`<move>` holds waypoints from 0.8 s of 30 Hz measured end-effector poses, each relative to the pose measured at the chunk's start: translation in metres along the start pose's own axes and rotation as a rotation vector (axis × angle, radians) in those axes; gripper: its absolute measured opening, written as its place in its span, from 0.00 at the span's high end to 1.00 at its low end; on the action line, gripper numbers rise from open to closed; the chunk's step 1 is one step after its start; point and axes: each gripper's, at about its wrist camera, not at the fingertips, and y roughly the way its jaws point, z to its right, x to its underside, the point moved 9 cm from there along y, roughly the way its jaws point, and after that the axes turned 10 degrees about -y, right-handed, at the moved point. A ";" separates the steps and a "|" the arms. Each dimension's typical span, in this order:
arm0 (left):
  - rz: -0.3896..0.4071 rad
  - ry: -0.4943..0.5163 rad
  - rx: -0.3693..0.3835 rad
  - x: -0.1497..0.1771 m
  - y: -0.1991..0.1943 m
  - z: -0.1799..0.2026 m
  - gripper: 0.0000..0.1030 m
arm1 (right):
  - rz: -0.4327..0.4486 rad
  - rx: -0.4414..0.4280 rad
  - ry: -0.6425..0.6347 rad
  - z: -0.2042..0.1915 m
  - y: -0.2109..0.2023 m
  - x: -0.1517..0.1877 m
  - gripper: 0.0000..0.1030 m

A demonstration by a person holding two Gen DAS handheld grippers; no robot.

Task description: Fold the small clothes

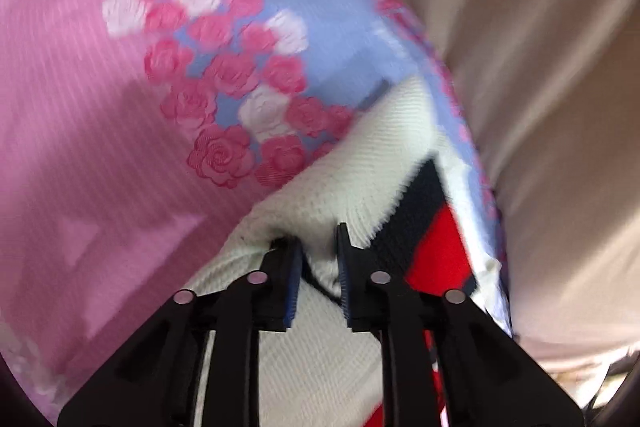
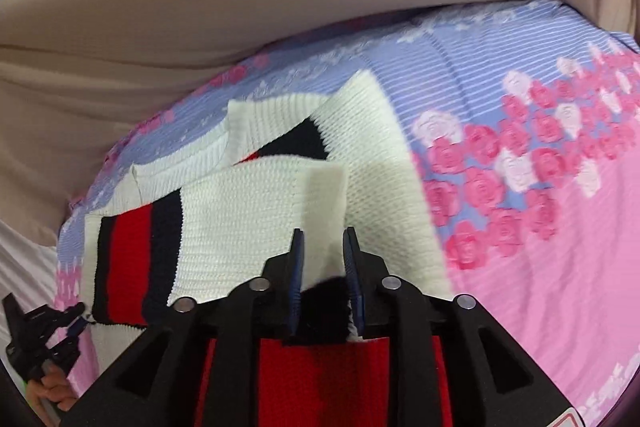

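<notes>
We hold the white knit sweater [image 2: 256, 211] on the floral bedsheet [image 2: 540, 235]: right tool [image 2: 325, 251] narrowly pinches its near hem, left tool [image 1: 318, 247] pinches white knit; sweater's long axis runs away from us toward the collar

White knit sweater [image 2: 256, 203] with red and navy stripes, partly folded, one sleeve laid across the body. Lies flat directly ahead of the right tool's tips, extending under them; the ribbed cuff [image 2: 324, 183] sits just beyond them.
</notes>
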 end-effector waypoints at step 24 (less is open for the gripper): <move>0.068 0.300 -0.119 -0.029 0.040 0.043 0.82 | 0.070 0.091 -0.082 0.008 -0.008 -0.017 0.80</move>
